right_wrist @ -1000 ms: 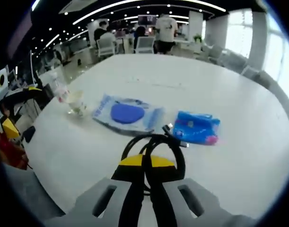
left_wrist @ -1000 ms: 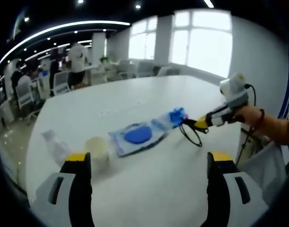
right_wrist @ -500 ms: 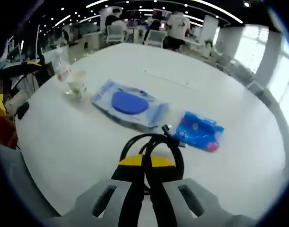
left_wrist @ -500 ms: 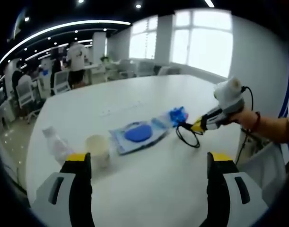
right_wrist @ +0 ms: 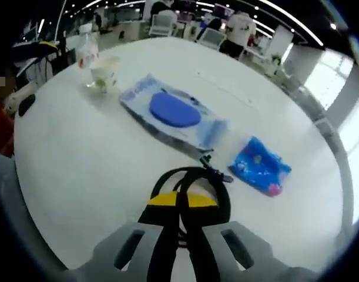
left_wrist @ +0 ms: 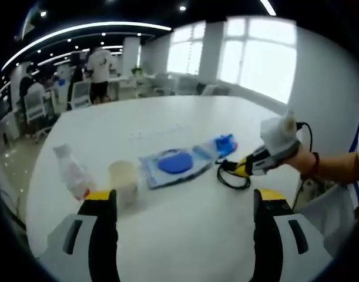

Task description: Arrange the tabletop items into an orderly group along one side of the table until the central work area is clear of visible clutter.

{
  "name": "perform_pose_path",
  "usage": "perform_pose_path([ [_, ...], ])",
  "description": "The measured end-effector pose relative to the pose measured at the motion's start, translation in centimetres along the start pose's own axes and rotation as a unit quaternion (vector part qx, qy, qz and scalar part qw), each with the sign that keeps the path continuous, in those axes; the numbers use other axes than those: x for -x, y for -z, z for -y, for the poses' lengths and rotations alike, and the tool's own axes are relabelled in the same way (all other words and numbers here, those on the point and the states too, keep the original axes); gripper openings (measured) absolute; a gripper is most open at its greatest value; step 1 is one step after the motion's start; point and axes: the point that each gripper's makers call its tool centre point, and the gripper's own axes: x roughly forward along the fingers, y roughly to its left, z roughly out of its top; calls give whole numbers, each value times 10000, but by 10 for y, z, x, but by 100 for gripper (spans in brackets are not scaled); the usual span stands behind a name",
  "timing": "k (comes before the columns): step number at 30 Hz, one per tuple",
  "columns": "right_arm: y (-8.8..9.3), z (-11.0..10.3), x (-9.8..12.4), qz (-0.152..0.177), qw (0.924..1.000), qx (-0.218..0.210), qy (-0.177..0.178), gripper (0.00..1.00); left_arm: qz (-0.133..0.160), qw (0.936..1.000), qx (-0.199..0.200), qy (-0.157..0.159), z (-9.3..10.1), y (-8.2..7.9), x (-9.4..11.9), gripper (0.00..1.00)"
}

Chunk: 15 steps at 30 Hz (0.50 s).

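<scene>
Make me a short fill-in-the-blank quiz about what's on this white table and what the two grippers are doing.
The right gripper is shut on a coiled black ____.
The flat clear package holds a round ____ pad.
Beside the paper cup lies a plastic ____.
The left gripper has its jaws ____.

Missing words: cable; blue; bottle; open

Print on the blue packet (right_wrist: 260, 166) and bottle (left_wrist: 72, 175) label too small to read.
</scene>
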Motion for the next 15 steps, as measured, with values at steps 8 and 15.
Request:
perform_pose_path([
  [8, 5, -2, -5, -60, 9995, 300, 18, 3, -59, 10000, 57, 47, 1, 4, -5, 91],
  [15, 8, -4, -8, -94, 9993, 367, -12, 3, -130, 9999, 42, 92, 4, 11, -8, 88],
])
